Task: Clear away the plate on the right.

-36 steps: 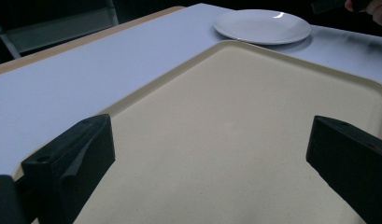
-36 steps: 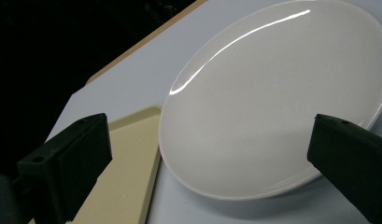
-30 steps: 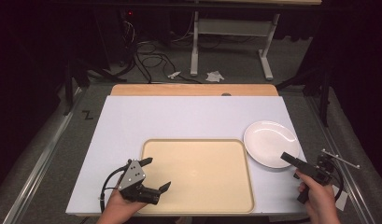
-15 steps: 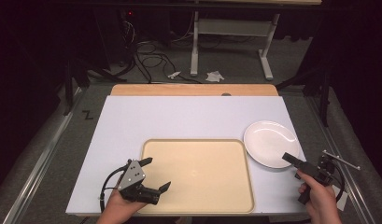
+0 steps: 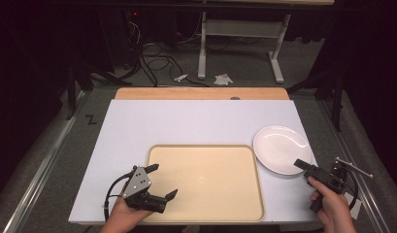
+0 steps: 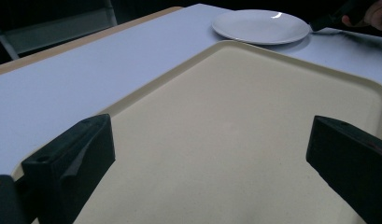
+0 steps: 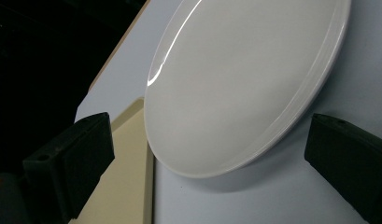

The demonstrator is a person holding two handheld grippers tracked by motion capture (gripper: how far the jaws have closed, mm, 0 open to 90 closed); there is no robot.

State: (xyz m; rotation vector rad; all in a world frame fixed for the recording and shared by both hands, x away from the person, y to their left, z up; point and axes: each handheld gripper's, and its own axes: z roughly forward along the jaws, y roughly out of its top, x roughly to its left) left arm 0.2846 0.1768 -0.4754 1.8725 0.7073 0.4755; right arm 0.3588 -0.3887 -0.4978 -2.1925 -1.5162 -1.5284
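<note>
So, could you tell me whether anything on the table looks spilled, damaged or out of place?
Nothing stands out. The white plate sits flat and whole on the table beside the beige tray, which lies square and bare. No spills show. Both the left gripper and the right gripper are open.

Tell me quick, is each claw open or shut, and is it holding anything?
Left claw: open, holding nothing, over the flat rectangular beige plastic tray.
Right claw: open, holding nothing, aimed at the round white ceramic plate.
</note>
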